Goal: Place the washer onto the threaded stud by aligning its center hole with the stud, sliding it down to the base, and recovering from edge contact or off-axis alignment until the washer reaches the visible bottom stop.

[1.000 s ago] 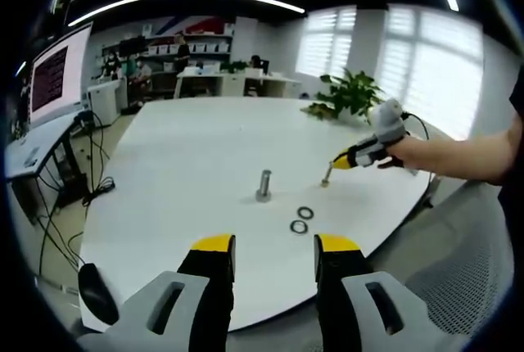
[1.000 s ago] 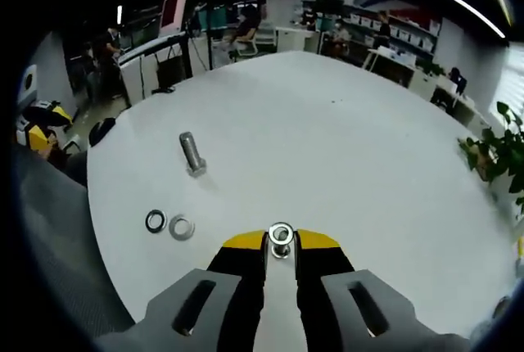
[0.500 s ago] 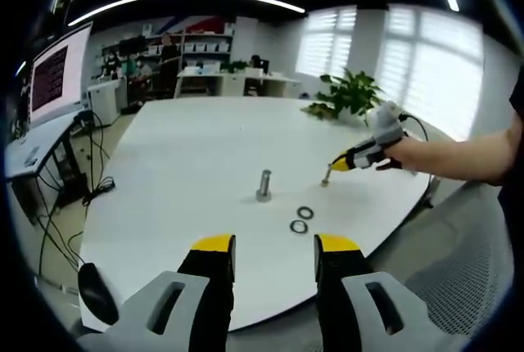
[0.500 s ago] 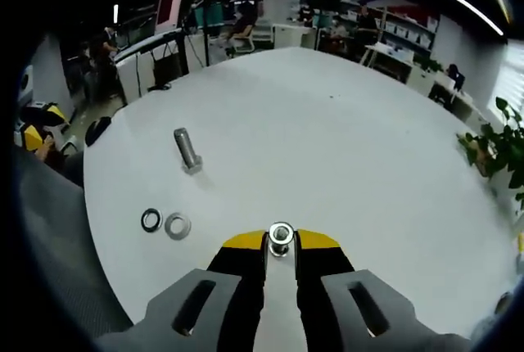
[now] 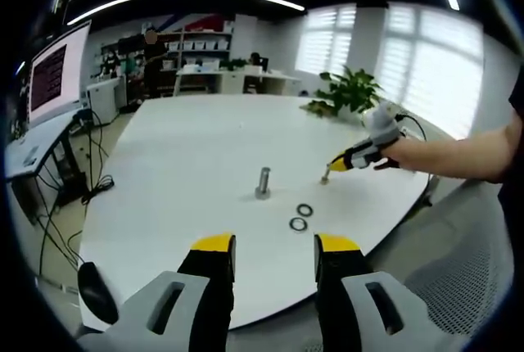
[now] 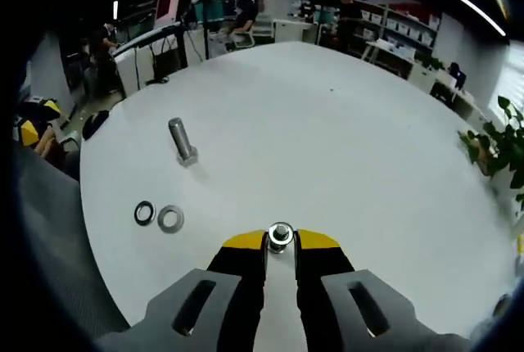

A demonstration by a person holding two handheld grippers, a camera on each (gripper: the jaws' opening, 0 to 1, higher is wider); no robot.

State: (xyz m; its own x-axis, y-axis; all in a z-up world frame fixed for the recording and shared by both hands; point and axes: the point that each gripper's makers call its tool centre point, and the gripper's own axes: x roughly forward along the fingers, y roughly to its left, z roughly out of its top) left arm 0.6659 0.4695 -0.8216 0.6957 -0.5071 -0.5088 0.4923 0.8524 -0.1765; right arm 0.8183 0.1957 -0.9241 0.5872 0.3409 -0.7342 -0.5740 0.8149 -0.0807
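Note:
A threaded stud [image 5: 263, 182] stands upright mid-table, head down; it is the grey post [image 6: 182, 141] in the right gripper view. Two washers lie close together near it: a silver washer [image 6: 170, 218] and a dark ring [image 6: 145, 212], seen as two rings [image 5: 301, 217] in the left gripper view. My right gripper [image 6: 281, 247] is shut on a small metal bolt [image 6: 281, 236], viewed end-on. In the left gripper view that gripper [image 5: 334, 165] holds the bolt [image 5: 326, 176] upright with its lower end at the tabletop. My left gripper [image 5: 275, 252] hangs open over the table's near edge.
The round white table [image 5: 188, 147] has wide bare surface behind the stud. A potted plant [image 5: 348, 94] stands beyond its far right edge. Desks, a monitor [image 5: 57, 74] and cables sit to the left. The left gripper [image 6: 29, 127] shows at the far left edge.
The right gripper with its bolt has shifted slightly away from the stud; in its view the stud and washers slid left. The left gripper has stayed still and open.

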